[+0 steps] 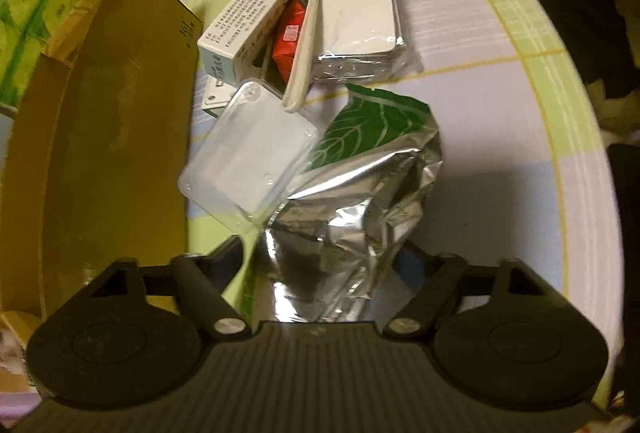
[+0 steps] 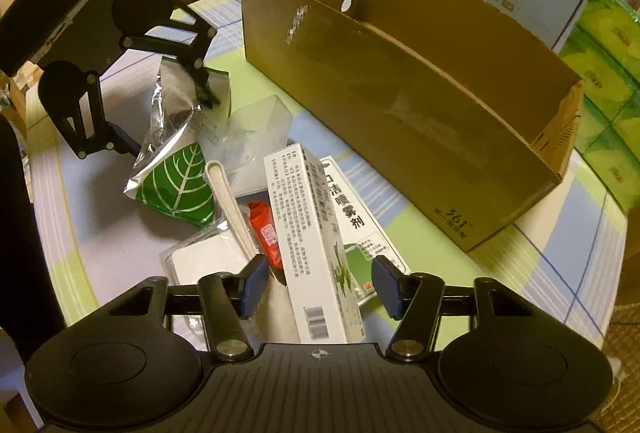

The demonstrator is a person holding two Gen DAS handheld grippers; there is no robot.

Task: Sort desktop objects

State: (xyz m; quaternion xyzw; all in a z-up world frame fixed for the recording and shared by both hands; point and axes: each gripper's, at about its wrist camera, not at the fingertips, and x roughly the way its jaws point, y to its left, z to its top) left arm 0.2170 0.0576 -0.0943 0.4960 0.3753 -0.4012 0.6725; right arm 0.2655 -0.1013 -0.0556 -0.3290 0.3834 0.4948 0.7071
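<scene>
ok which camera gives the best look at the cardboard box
The right wrist view. It shows the whole cardboard box: open top, inner walls, the round hole in its far wall, and nothing visible inside. The left wrist view catches only one outer side of the box at the left edge, interior hidden.

I see dim, warm indoor light; glare flares off the foil bag [image 1: 352, 193], edges bend with fisheye distortion, slight motion blur.
</scene>
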